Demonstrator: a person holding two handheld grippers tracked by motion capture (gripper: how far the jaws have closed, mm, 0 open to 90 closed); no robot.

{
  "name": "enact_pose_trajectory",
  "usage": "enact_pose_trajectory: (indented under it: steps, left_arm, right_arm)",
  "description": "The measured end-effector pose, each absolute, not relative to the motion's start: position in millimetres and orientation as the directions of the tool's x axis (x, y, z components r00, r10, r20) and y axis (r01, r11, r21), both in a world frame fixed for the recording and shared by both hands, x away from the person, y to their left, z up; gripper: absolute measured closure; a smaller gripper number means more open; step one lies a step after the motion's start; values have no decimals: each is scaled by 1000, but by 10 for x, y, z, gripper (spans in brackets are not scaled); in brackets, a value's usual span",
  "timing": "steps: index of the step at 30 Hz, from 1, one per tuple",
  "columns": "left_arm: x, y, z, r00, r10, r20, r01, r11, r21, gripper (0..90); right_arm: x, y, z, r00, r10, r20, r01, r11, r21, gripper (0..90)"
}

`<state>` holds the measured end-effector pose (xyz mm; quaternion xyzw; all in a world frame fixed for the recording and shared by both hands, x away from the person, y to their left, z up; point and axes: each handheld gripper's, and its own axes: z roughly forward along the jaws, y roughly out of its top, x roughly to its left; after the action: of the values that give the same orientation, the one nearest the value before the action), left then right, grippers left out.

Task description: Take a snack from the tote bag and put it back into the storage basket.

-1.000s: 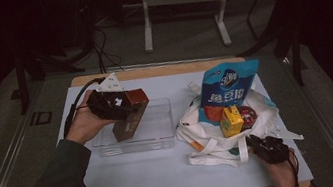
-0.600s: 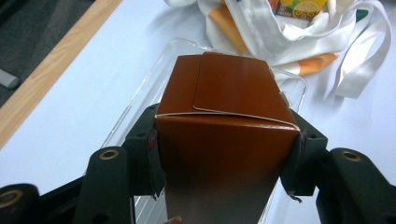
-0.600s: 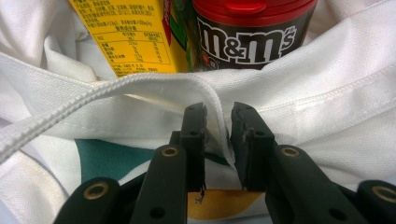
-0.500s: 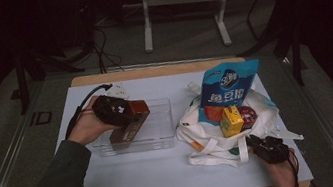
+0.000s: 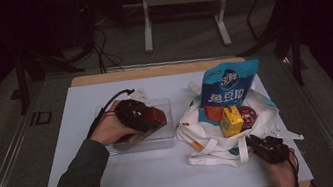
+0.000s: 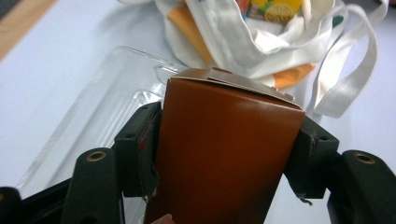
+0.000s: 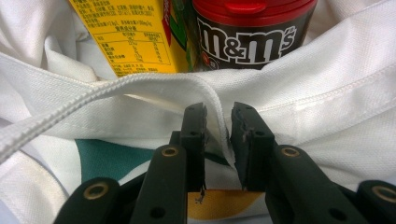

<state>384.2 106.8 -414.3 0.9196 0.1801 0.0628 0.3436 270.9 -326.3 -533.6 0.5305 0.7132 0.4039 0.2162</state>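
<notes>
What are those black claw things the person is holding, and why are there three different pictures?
Those are grabbing tools. A person holds one in each hand, and each has two black jaws that pinch things.

One picture comes from a camera up high, looking down at the table. The other two come from little cameras riding on the tools, looking along their jaws.

On the table sit a clear plastic tray and a white cloth bag. In the bag are a blue snack packet, a yellow juice box and a red-lidded candy tub.

The left gripper has a brown carton between its jaws, low over the tray. The jaws have just been opening, so it looks like it is letting go. The right gripper pinches the bag's edge.
</notes>
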Motion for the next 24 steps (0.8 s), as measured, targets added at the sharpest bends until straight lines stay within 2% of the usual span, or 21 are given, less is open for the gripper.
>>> enact_pose_trajectory:
  steps: [9, 17, 24]
  left_arm:
    - [3834, 882, -4278, 933, 358, -47, 308, -721, 621, 338]
    - [3797, 754, -4384, 936, 352, -25, 304, -767, 565, 327]
    - [3796, 675, -4423, 921, 390, -8, 326, -760, 562, 304]
  right_arm:
    - [2710, -3263, -5335, -343, 932, 120, 582, 111, 805, 750]
    - [2710, -3263, -5336, -343, 931, 120, 582, 111, 805, 750]
    - [2710, -3263, -5336, -344, 932, 120, 582, 111, 805, 750]
